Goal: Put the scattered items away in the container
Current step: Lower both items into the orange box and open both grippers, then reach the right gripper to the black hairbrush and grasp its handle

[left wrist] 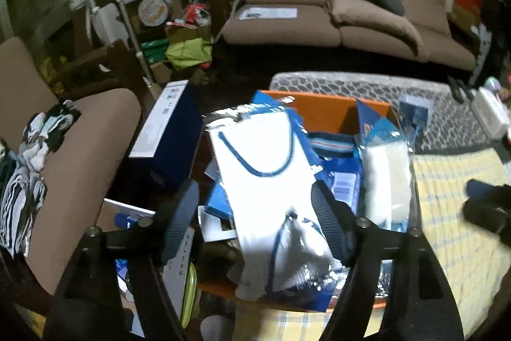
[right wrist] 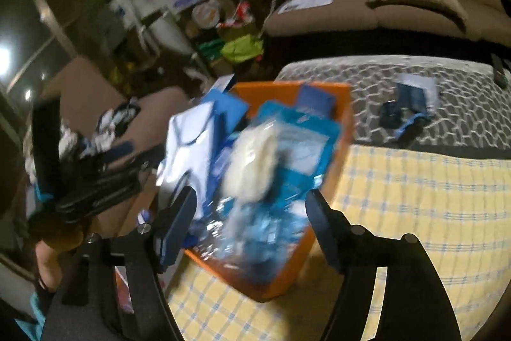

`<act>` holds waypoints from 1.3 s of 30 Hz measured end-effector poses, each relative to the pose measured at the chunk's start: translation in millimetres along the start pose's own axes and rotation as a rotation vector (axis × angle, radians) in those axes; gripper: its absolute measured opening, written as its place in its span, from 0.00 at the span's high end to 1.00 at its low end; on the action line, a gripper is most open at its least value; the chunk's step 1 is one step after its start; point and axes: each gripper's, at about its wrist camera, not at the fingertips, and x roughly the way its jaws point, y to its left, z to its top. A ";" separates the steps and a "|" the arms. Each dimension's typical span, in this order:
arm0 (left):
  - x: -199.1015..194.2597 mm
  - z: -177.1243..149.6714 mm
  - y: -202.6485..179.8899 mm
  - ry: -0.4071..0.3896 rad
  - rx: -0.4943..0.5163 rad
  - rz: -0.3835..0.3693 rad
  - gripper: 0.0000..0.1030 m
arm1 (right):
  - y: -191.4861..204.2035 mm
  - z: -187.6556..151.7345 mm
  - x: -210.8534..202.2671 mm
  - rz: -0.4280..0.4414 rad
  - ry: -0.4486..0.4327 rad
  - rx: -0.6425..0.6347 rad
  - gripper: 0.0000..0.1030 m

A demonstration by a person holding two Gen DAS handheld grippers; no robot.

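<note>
An orange container (left wrist: 322,109) stands on a yellow checked cloth (left wrist: 456,213), piled with blue and white packets. In the left wrist view, my left gripper (left wrist: 255,214) is open over the pile. A white pack with blue trim (left wrist: 265,168) lies between its fingers, and the left pad stands clear of it. In the right wrist view, the orange container (right wrist: 341,130) is blurred. My right gripper (right wrist: 251,199) is open above a clear pack of cream-white stuff (right wrist: 252,168). The left gripper (right wrist: 127,162) shows at that view's left edge, and the right gripper (left wrist: 488,206) at the left wrist view's right edge.
Loose blue items (right wrist: 412,104) lie on a grey patterned rug (right wrist: 367,79) beyond the cloth. A dark blue box (left wrist: 169,130) stands just left of the container. An armchair with clothes (left wrist: 32,165) is at the left, and a brown sofa (left wrist: 335,5) is behind.
</note>
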 end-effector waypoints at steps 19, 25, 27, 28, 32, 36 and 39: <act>-14.8 11.7 9.6 -0.031 -0.163 -0.122 0.14 | -197.0 -10.0 22.3 -0.336 0.094 0.398 0.25; -5.6 13.7 2.2 -0.023 -0.120 -0.085 0.14 | -195.5 36.2 85.1 -0.502 0.054 0.314 0.23; 2.0 13.8 0.4 -0.009 -0.106 -0.081 0.14 | -192.5 46.3 111.5 -0.574 0.089 0.243 0.22; 5.1 14.0 0.7 -0.002 -0.111 -0.078 0.14 | -192.0 49.3 124.6 -0.597 0.121 0.219 0.22; 8.5 16.2 3.6 0.019 -0.145 -0.116 0.14 | -187.6 55.4 158.1 -0.686 0.151 0.098 0.25; 6.0 14.8 1.9 0.012 -0.119 -0.107 0.14 | -200.6 53.3 155.3 -0.604 0.165 0.120 0.61; 5.7 15.8 1.8 0.014 -0.115 -0.092 0.14 | -201.7 45.2 133.4 -0.600 0.201 0.136 0.68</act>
